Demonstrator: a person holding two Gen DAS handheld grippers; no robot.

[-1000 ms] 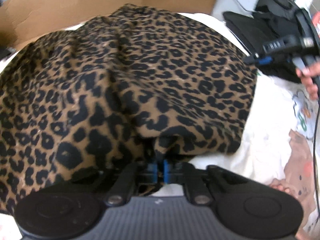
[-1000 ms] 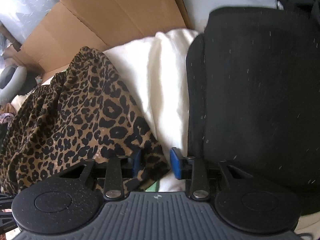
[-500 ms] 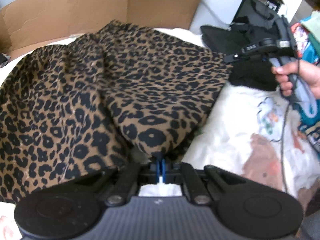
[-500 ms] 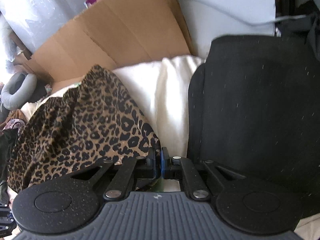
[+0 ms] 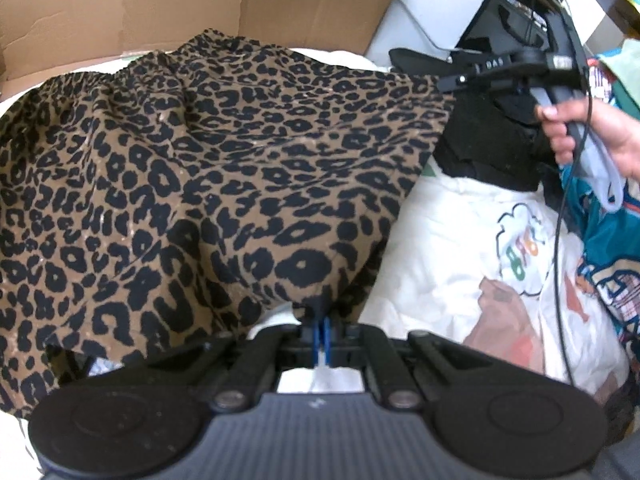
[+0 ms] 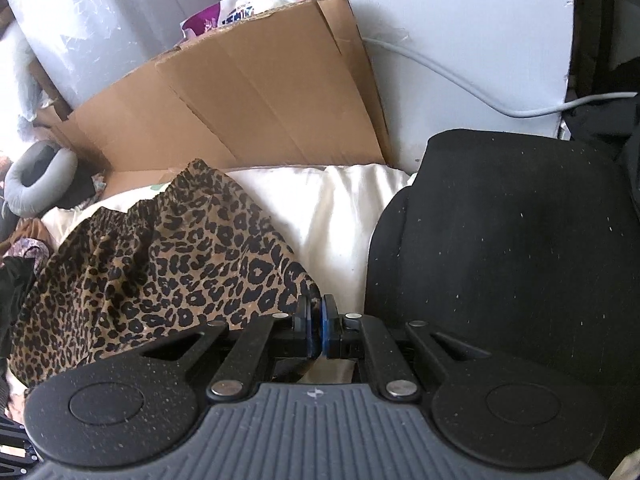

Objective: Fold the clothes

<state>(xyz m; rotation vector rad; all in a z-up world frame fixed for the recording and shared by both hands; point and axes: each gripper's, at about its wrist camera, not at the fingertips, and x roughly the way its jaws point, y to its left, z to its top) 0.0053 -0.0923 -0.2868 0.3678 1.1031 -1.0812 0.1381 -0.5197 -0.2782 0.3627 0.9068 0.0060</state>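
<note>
Leopard-print skirt (image 5: 224, 152) now hangs lifted by its hem: right tongs (image 6: 316, 330), open a second ago, have clamped its corner; left tongs (image 5: 322, 334) stay pinched at six o'clock, ready to fold.

Flattened brown cardboard sheet (image 6: 256, 92) leans against pale wall at back. White cable (image 6: 460, 80) runs across wall. Grey neck pillow (image 6: 38, 178) at far left. Cream printed bedcover (image 5: 460, 248) underneath; cartoon print visible. Black cushion (image 6: 500, 248) at right, dotted with lint. Teal patterned fabric (image 5: 612, 232) at right edge.
</note>
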